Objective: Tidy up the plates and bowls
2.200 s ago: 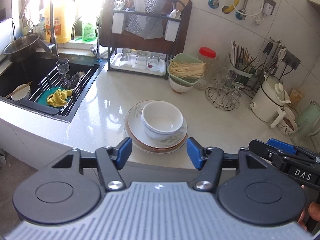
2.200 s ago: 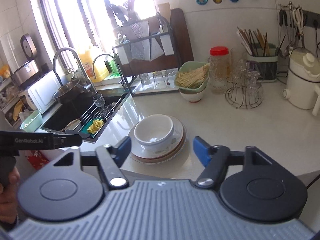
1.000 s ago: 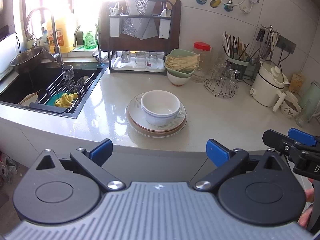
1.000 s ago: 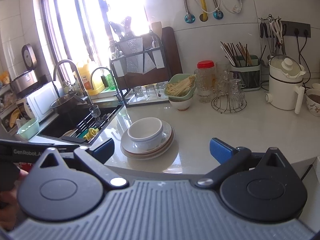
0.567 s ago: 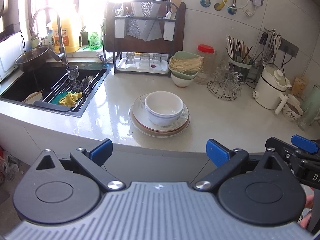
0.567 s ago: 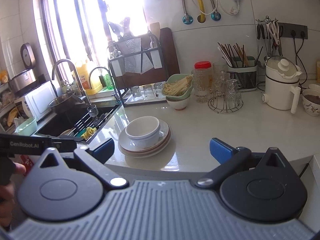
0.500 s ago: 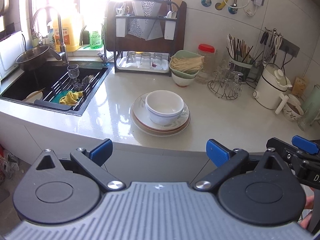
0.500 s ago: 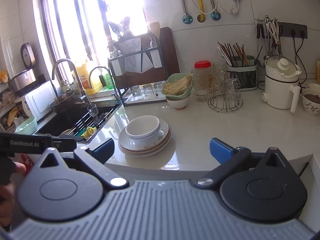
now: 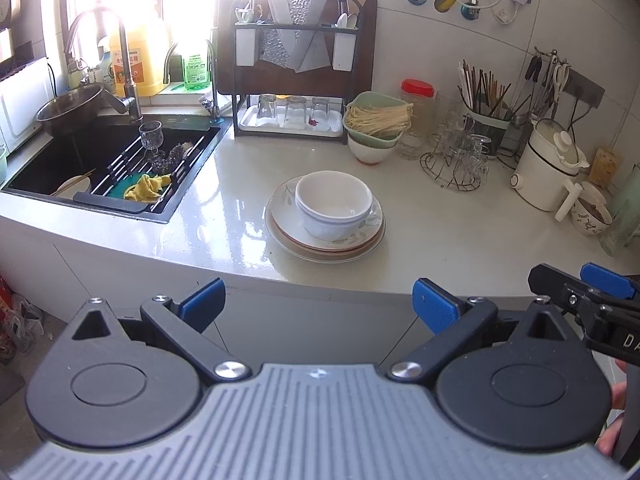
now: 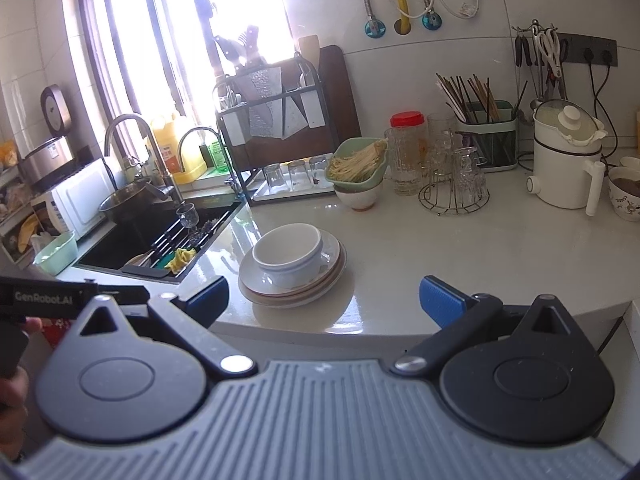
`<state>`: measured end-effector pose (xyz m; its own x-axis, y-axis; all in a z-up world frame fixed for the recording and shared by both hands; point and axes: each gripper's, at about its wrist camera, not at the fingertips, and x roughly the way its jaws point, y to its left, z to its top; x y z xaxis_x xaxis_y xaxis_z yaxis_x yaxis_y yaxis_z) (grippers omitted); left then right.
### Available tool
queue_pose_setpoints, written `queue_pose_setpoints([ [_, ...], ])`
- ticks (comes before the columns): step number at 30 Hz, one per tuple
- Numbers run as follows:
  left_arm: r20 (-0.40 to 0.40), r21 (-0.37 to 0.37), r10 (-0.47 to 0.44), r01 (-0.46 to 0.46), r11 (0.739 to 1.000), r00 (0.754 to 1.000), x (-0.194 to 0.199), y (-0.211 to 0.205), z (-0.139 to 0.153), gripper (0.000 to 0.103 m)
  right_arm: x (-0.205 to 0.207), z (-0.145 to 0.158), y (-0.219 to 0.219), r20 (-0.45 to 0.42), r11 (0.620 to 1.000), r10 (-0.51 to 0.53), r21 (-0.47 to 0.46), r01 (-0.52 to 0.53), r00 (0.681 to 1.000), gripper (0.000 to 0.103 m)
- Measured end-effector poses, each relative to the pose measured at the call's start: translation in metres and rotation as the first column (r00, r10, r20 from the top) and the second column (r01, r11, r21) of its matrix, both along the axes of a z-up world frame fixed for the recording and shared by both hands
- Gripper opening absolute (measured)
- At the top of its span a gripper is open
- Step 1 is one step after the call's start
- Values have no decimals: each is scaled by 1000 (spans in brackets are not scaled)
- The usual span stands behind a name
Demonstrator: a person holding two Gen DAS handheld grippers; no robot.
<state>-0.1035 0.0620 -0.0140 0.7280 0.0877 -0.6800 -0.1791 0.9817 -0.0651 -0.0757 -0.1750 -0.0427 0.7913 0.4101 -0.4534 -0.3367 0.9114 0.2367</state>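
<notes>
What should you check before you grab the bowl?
1. Left gripper open: ok.
2. Right gripper open: ok.
3. Both grippers empty: ok.
4. Bowl upright on the plates: ok.
5. Grippers at the bowl: not ok, both are short of the counter edge.
6. One bowl or nested bowls: cannot tell.

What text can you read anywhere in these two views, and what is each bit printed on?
"GenRobot.AI": on the black body of the left tool, seen from the right wrist view.
"DA", cut off by the frame edge: on the black body of the right tool, seen from the left wrist view.
Labels on the yellow jug and green bottle by the window: too blurred to read.
</notes>
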Motion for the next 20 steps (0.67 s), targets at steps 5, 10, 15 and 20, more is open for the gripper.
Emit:
queue_pose_setpoints([
  [5, -3, -15, 14, -14, 1000, 1000, -2, 0, -2, 101, 2, 1, 1, 3, 1000, 13, 1, -13, 1000, 103],
  [10, -1, -9, 25, -25, 1000, 1000, -3, -2, -2, 101, 2, 3, 1, 13, 1000, 26, -6, -26, 1000, 103],
  [15, 3, -6, 31, -31, 1000, 1000, -4, -2, 0, 101, 1, 4, 2, 15, 999, 33, -5, -33, 999, 103],
  [20, 6, -13, 39, -39, 999, 999, -4, -2, 3, 102, 3, 3, 1, 8, 999, 38, -5, -38, 999, 103],
])
